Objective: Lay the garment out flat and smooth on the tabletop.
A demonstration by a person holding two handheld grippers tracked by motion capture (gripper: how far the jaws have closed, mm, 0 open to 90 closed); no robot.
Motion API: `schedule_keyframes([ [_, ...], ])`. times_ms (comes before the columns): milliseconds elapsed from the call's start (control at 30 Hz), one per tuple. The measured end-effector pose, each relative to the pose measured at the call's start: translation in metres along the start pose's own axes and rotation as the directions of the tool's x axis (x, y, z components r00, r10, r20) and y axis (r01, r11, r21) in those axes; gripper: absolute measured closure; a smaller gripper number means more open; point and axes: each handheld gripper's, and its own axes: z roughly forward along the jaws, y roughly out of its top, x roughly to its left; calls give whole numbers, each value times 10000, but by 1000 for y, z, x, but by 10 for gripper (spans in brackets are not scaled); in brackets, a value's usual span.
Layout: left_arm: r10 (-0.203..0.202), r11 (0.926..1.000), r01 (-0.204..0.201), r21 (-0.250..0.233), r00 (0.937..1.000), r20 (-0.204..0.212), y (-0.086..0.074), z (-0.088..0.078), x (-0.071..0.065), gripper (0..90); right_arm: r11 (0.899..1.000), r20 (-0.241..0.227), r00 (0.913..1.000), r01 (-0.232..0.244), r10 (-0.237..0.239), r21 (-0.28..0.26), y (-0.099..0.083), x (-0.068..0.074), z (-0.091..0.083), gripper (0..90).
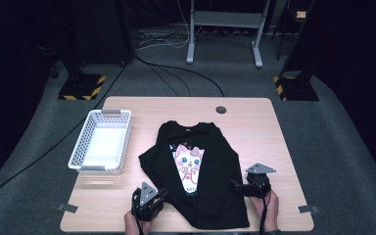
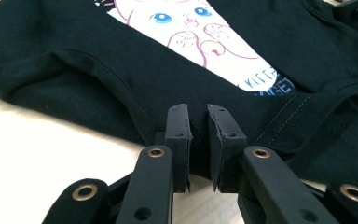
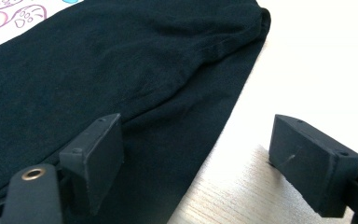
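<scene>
Left tongs pinching T-shirt hem

Matt cloth shirt; wood table

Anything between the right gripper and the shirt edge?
Nothing visible. The right gripper stands open, one jaw over the black T-shirt, the other over bare table, the shirt's edge between them.

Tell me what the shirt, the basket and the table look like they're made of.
Shirt: soft matte black knit, probably cotton; it creases and shows stitched hems. Basket: white plastic by the look, with moulded lattice walls. Table: pale wood or wood-look laminate, with faint grain.
</scene>
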Motion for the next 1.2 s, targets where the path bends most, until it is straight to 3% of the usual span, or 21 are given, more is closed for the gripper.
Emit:
schedule_keyframes([
  [800, 194, 9997, -195, -146, 9998, -23, -13, -33, 5, 790, 10000, 11, 10000, 8, -8, 2, 0, 0, 0, 169],
  [1200, -72, 9999, 70, -147, 9999, -100, -24, -46, 13, 789, 10000, 18, 10000, 7, -7, 0, 0, 0, 0, 169],
])
